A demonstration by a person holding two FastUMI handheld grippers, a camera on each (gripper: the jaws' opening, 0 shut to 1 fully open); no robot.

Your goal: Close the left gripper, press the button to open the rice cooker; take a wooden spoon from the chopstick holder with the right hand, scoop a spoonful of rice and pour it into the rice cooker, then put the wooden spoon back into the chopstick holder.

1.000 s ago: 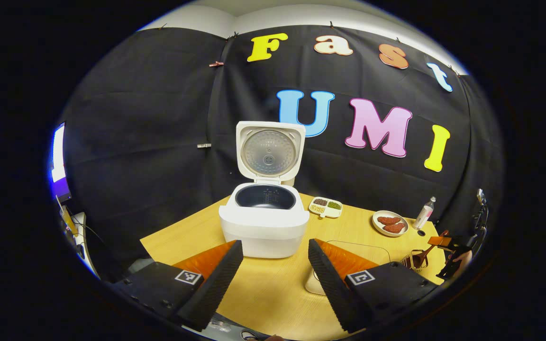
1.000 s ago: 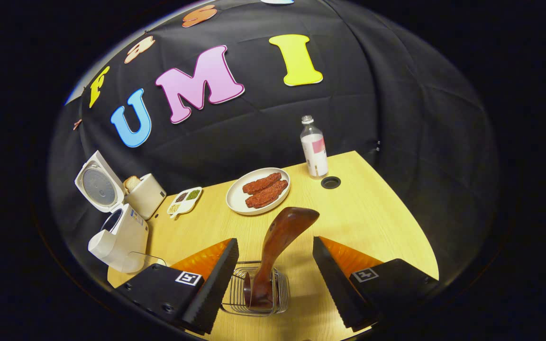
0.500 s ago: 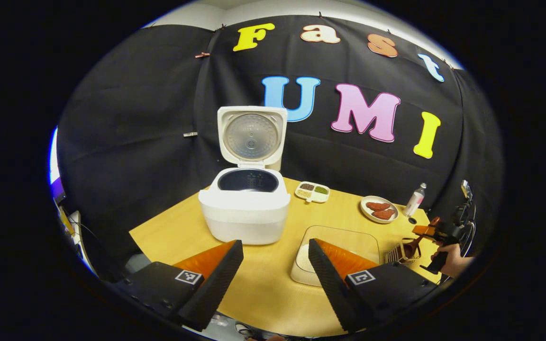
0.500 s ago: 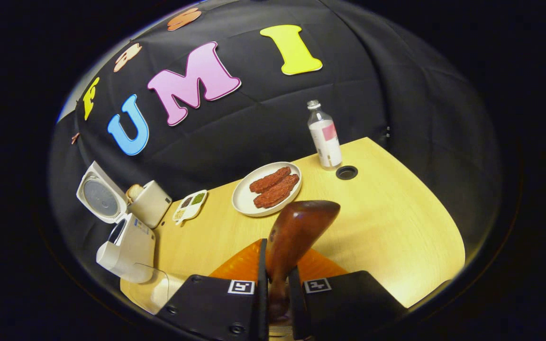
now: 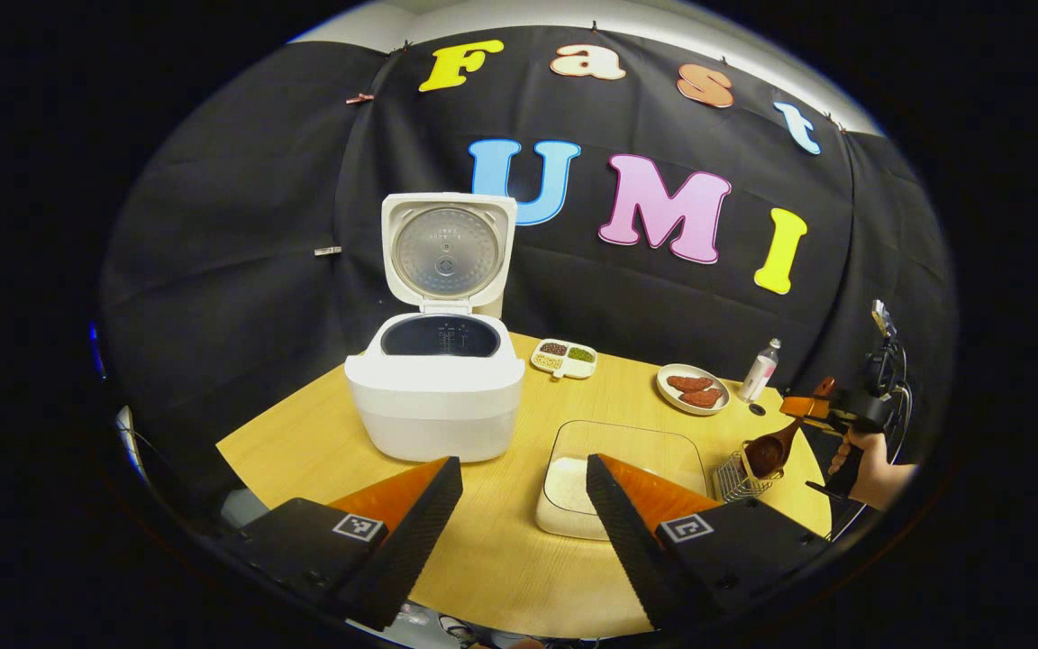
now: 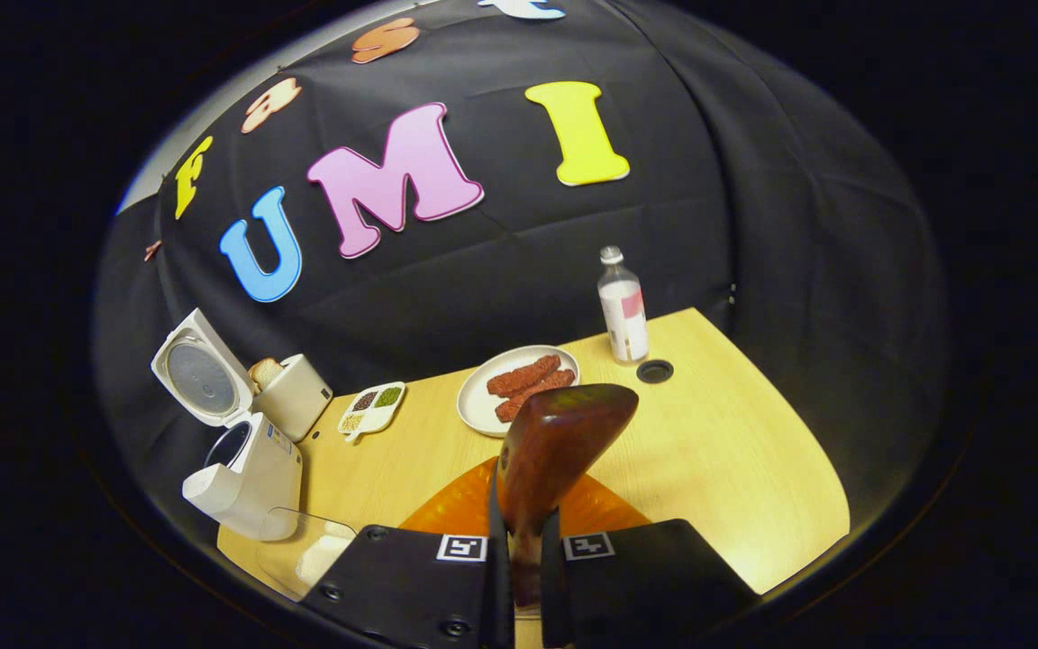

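In the left gripper view, the white box-shaped rice cooker point(image 5: 434, 397) is seen on the pale wooden table point(image 5: 321, 451) with its lid raised upright, so the button step is judged done. The left gripper point(image 5: 519, 518) is held spread apart and empty, in front of the cooker and well short of it. Just beside the cooker, on its right, a clear square glass dish point(image 5: 654, 446) with white rice point(image 5: 569, 482) in it is seen. Farther right of the cooker, beyond the dish, the wire chopstick holder point(image 5: 735, 478) stands near the table edge; the dark reddish-brown wooden spoon point(image 5: 767, 453) is seen at or just above the holder's top, its handle gripped by the right gripper point(image 5: 821, 410), which is held by a hand point(image 5: 875, 473). Whether the bowl is fully clear of the wires cannot be told.

In the right gripper view, the right gripper point(image 6: 519, 559) is seen pressed together on the spoon's point(image 6: 555, 451) handle, both fingers bearing on it. The broad end towers above the fingers. The cooker point(image 6: 244, 473) lies far to the left, with the dish point(image 6: 307, 554) just in front of it.

The spoon is judged stiff and light, yet its polished surface looks slippery; the narrow neck of the handle is the best place for a hold, and twisting under a load of rice is a risk. The loose grains are likely to spill if the spoon is tilted.
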